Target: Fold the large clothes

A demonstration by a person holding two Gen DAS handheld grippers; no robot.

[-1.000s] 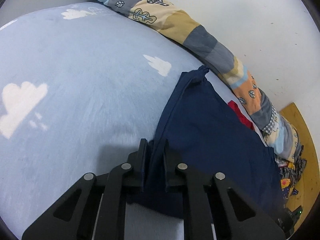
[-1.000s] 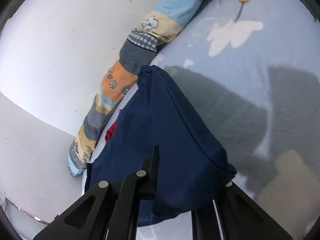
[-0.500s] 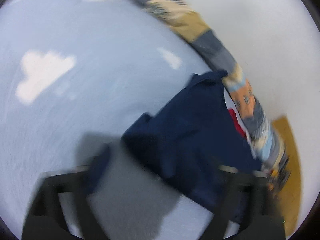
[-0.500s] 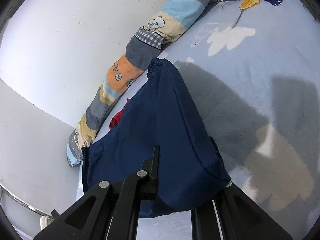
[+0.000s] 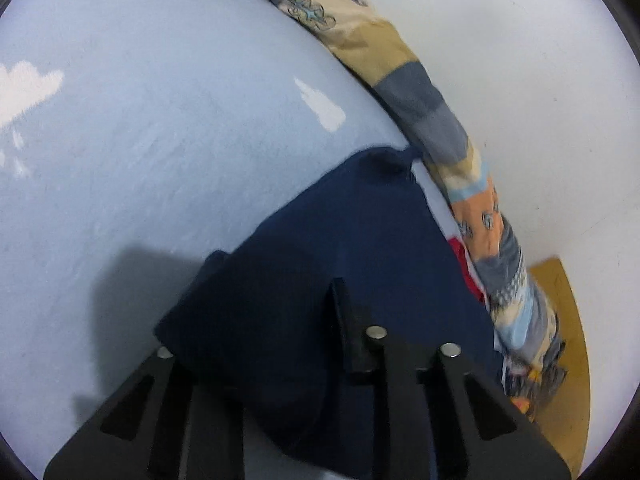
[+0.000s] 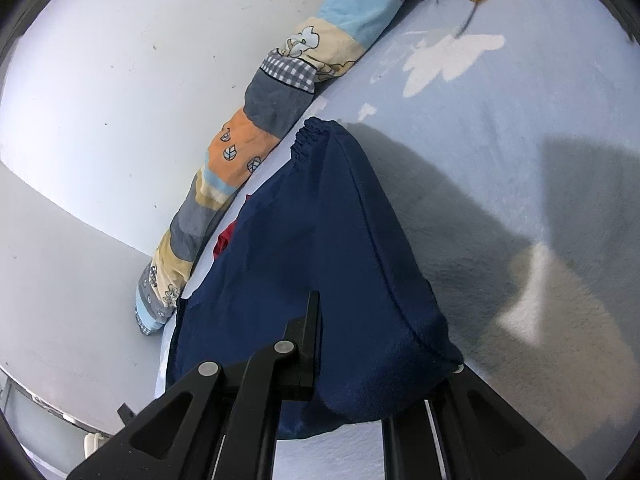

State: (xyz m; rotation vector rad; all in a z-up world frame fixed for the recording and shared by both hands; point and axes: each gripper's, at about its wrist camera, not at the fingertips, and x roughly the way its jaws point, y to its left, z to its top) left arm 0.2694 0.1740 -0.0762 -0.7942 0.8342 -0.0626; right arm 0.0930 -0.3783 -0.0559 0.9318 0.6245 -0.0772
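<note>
Navy garment (image 5: pixel 360 264): on the light-blue cloud-print sheet (image 5: pixel 160 140), beside a patchwork bolster (image 5: pixel 420 96). Left gripper (image 5: pixel 304 320): jaws closing, navy cloth between them. Right gripper (image 6: pixel 360 336): clamped on the garment's edge. Right view only: gathered waistband (image 6: pixel 308 136); left view only: wooden floor (image 5: pixel 568 320).

Cloud-print blue sheet (image 5: pixel 168 152), patchwork bolster (image 5: pixel 416 92), white wall (image 6: pixel 120 80)

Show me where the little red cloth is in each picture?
Left wrist view: the red cloth peeks out right of middle, between the navy garment and the patchwork bolster.
Right wrist view: the red cloth peeks out left of middle, at the navy garment's left edge.
Shared landmark: the patchwork bolster along the wall.
</note>
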